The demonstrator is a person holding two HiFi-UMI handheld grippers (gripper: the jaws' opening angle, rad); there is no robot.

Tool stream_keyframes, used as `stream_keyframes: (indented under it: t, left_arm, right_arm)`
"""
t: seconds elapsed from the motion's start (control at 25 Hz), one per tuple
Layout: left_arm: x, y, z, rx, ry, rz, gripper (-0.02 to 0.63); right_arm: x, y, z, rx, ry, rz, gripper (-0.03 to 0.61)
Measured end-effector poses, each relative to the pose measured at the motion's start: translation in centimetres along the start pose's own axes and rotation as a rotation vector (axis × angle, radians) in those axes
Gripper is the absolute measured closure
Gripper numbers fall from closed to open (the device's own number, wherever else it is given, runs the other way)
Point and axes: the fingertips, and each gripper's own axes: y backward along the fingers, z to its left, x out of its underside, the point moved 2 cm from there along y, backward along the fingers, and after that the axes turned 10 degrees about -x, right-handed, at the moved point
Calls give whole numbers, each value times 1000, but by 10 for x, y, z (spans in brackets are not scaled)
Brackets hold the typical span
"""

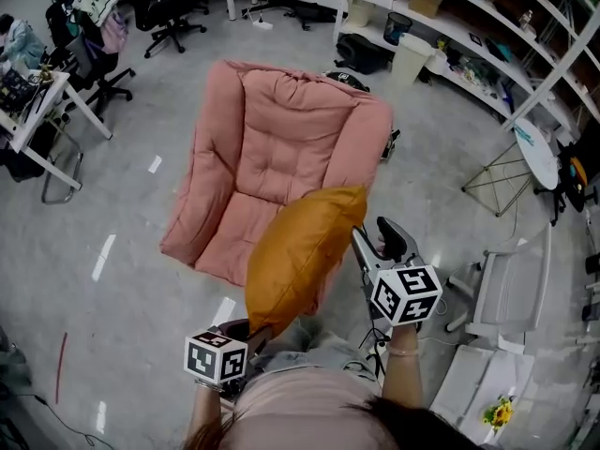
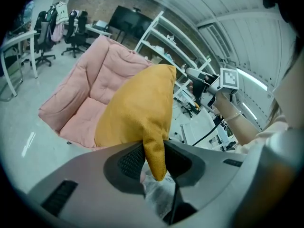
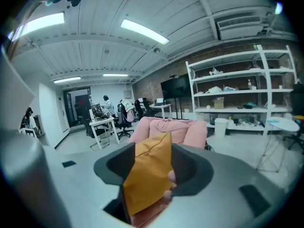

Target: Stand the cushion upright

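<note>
An orange cushion [image 1: 300, 251] hangs in the air in front of a pink floor sofa [image 1: 272, 129], tilted, with one corner up to the right. My left gripper [image 1: 253, 331] is at its bottom corner. In the left gripper view the left gripper [image 2: 154, 160] is shut on that corner of the cushion [image 2: 137, 108], with the sofa [image 2: 95, 94] behind. My right gripper [image 1: 361, 242] sits at the cushion's right edge. In the right gripper view the cushion [image 3: 147, 175] lies between the right gripper's [image 3: 152, 160] wide jaws, with a gap at the right pad.
Office chairs [image 1: 169, 12] and a white desk [image 1: 47, 111] stand at the back left. White shelving [image 1: 469, 54] runs along the back right. A small round table [image 1: 536, 153] and white furniture [image 1: 511, 293] are at the right. Grey floor surrounds the sofa.
</note>
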Motion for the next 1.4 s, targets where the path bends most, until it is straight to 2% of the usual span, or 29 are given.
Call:
stream_keyframes:
  t: [0.12,0.36,0.52,0.84,1.16,1.24,1.4]
  left_arm:
    - [-1,-1,-2,-22,25,-9,515]
    - [-1,-5,1,-119,106,-60,541]
    - [2,-4,0,-192,197,-98,549]
    - [3,-7,2,-314,328,-167,560]
    - [3,-6,-4,-424,430,-252,565]
    - [2,-5,-3,-448,452,-276,566]
    - [-2,1,6,-491,487,-313,569]
  right_arm:
    - [-4,-7,-10,-15,2,14,337]
    - [-1,-26,-26,-82,13,49,320]
    - [1,-39,-33,-152,10,75,310]
    - [7,-60,-37,-294,19,118,295]
    - [20,-71,-36,-429,50,215,295]
    - [21,-72,-36,-448,69,229,317]
    - [21,-79,-26,-487,99,249,408]
